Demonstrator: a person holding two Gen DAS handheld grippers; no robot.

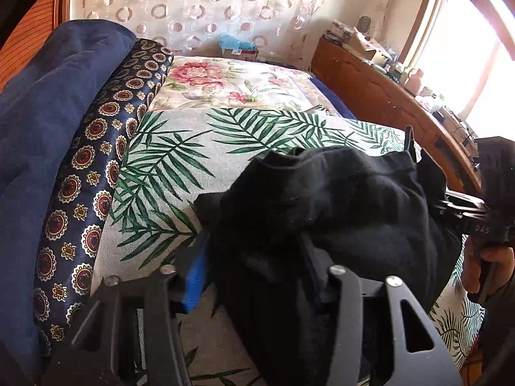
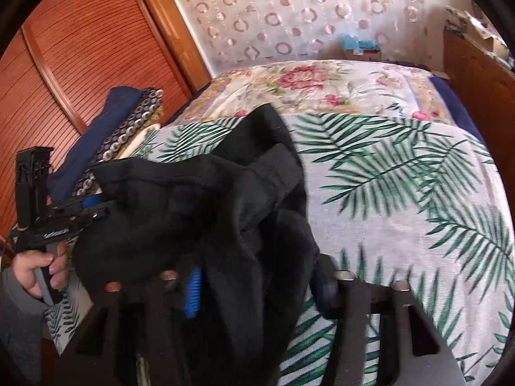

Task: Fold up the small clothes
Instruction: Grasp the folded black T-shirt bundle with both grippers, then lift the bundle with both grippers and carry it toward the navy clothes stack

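A small black garment [image 1: 325,212] hangs bunched between both grippers above the palm-leaf cloth [image 1: 180,173] on the bed. My left gripper [image 1: 254,267] is shut on the garment's near edge, its blue pads [image 1: 196,276] partly covered by the fabric. My right gripper [image 2: 257,276] is shut on the other edge of the same black garment [image 2: 206,199], with a blue pad [image 2: 194,289] showing. Each gripper shows in the other's view, the right one [image 1: 473,222] at the right edge and the left one [image 2: 54,222] at the left edge, held by hands.
A stack of folded cloth, plain blue [image 1: 54,103] and navy medallion print [image 1: 106,148], lies at the bed's left side. A floral bedspread [image 1: 238,87] lies farther back. A wooden cabinet [image 1: 379,93] with clutter runs along the right; a slatted wooden door [image 2: 80,51] stands at the left.
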